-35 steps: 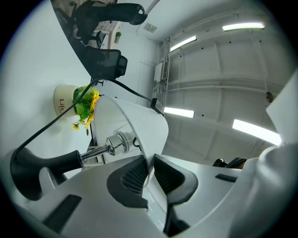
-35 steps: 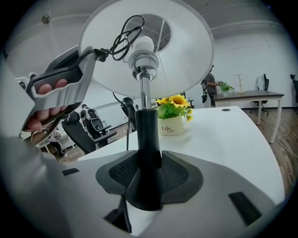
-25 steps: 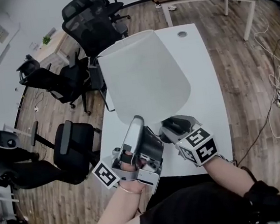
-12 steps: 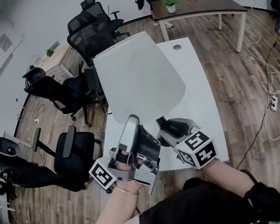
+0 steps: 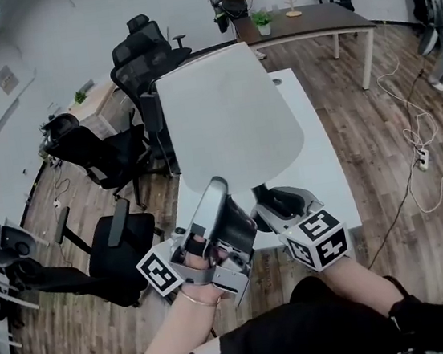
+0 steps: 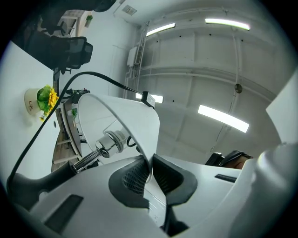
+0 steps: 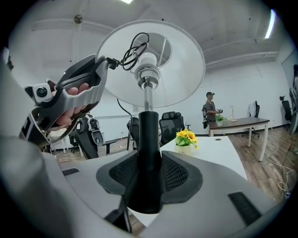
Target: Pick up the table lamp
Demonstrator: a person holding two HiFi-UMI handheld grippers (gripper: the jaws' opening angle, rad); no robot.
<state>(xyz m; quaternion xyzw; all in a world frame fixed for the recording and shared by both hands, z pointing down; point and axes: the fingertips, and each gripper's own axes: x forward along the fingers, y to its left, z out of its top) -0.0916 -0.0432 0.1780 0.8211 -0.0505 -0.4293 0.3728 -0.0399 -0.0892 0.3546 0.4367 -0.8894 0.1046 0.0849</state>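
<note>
table lamp (image 5: 226, 123): stands up out of both my grips, just beyond my fingertips, over the white table (image 5: 321, 167).
shade (image 6: 135, 121): white cone with a thin, smooth, matte wall.
stem (image 7: 149, 153): glossy black round tube. Chrome socket (image 7: 147, 69) above it, black cord (image 7: 132, 46) looped inside the shade.
left gripper (image 6: 150, 174): ribbed dark pads (image 6: 132, 176) pinching the shade's lower rim, wall edge-on between them.
right gripper (image 7: 150, 174): jaws clamped on the stem, which runs up from between them.
writing: flowerpot (image 7: 185, 148) print is too small to read. Marker cube (image 5: 319, 240) shows black-and-white squares only.

Matt lampshade (image 5: 226, 119), smooth black lamp stem (image 7: 150, 153)
</note>
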